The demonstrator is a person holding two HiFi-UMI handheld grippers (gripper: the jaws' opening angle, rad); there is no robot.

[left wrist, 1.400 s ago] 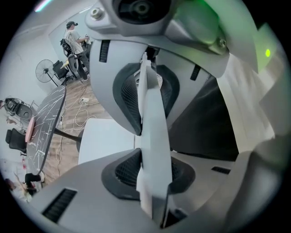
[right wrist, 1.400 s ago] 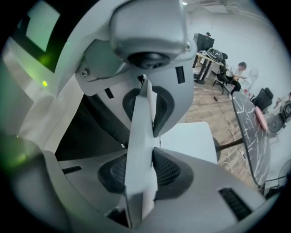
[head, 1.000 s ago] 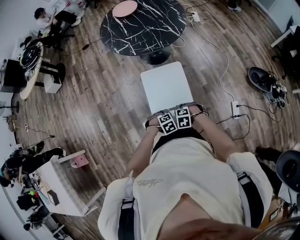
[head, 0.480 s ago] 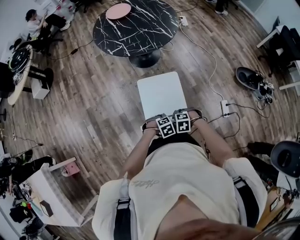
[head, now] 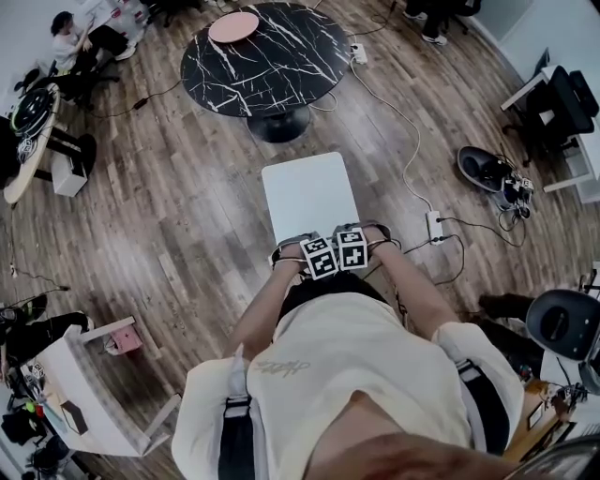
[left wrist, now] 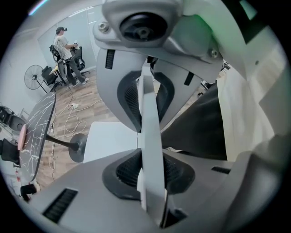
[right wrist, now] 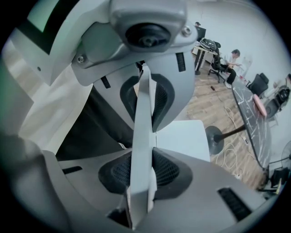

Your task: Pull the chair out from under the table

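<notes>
Wood-plank floor (head: 187,216) carries everything. Round black white-veined table (head: 272,66) stands on single pedestal foot (head: 277,125); pink disc (head: 233,26) lies on tabletop near far edge. White chair (head: 307,195) on planks near table, clear of its rim. White cable (head: 398,112) trails to power strip (head: 434,225) right of chair. White desk (head: 75,394) lower left
</notes>
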